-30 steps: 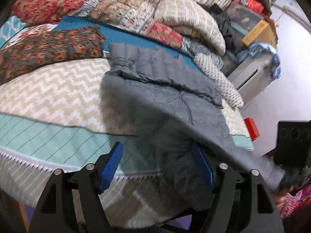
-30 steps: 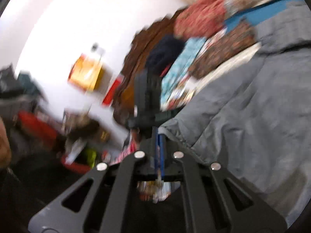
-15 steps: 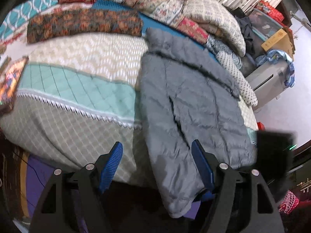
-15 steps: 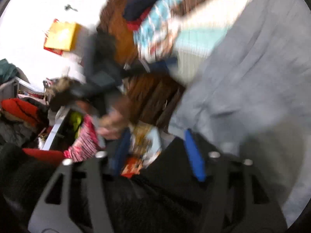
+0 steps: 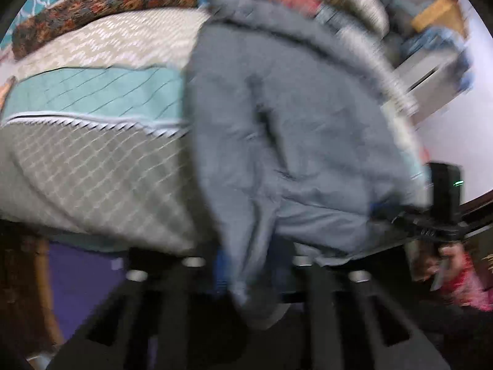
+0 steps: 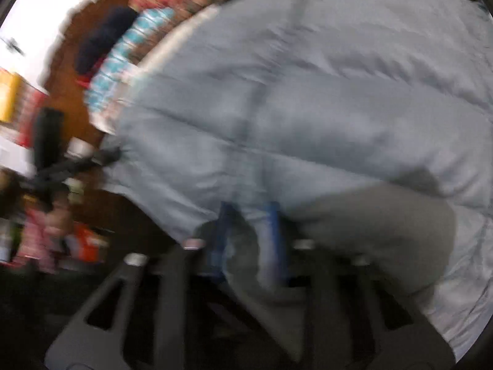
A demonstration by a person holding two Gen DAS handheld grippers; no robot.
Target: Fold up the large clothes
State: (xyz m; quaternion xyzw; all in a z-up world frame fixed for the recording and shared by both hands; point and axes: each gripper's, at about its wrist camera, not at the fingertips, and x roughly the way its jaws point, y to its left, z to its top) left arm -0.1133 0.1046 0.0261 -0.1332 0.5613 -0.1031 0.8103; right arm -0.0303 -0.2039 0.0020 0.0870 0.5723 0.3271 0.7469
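Jacket [image 5: 302, 141], one grey padded piece, lies on the bed [image 5: 92, 98] with its hem hanging over the edge, just ahead of both pairs of fingers. The right gripper [image 6: 251, 237] has just been closing and pinches a fold of hem between its blue pads. The left gripper [image 5: 246, 265] has cloth draped between its fingers; blur hides whether they press. Slippery padding could slide from a shallow pinch, or one corner lag and skew the fold. Two grippers, one jacket.

- One grey jacket [image 5: 295, 141]
- One quilt [image 5: 92, 129]
- Two grippers: left [image 5: 251, 273], right [image 6: 249, 237]
- One patterned bolster [image 5: 101, 6]
- One grey box [image 5: 431, 83]
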